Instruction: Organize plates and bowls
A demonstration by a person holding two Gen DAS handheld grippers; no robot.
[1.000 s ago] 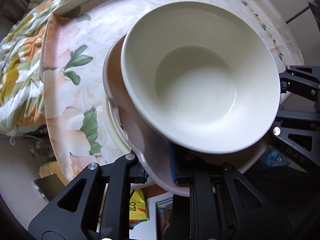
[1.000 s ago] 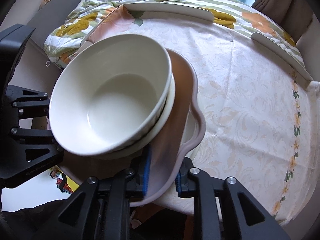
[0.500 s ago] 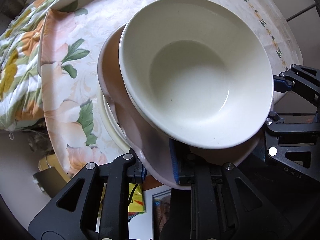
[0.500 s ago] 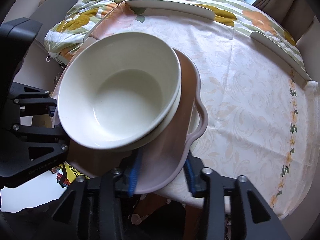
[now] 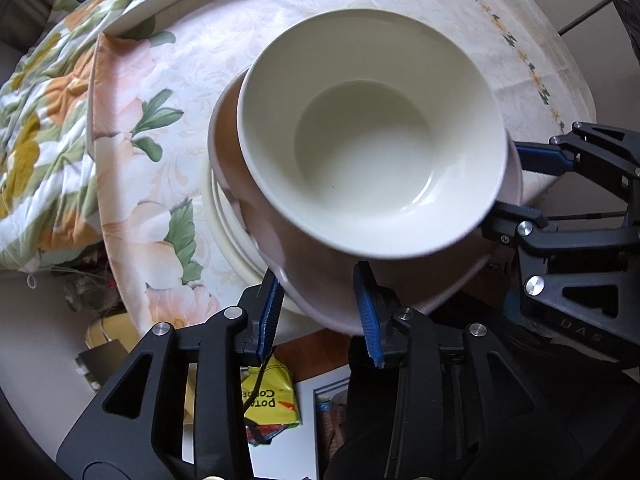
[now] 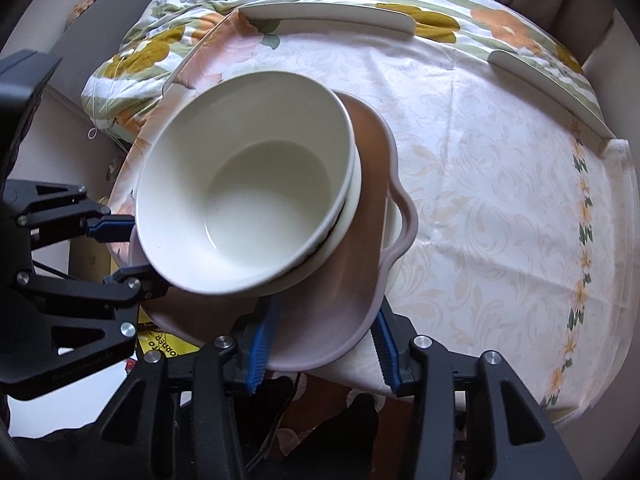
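Left tongs: left gripper (image 5: 320, 312) at 6 o'clock of its view, jaws opening, blue pads off the pink plate (image 5: 320, 280) whose rim sits between them.
Right tongs: right gripper (image 6: 322, 344) at 6 o'clock of its view, jaws parted, plate rim between the pads, no squeeze visible.
Stack: 1 cream bowl (image 5: 372, 132) nested in a second bowl (image 6: 352, 216), on the pink plate, over cream plates (image 5: 224, 236).
Edge: stack overhangs the table (image 6: 500, 200) edge toward both tongs.
Open room: bare tablecloth from 1 to 4 o'clock in the right view.
Bowl contents: empty.
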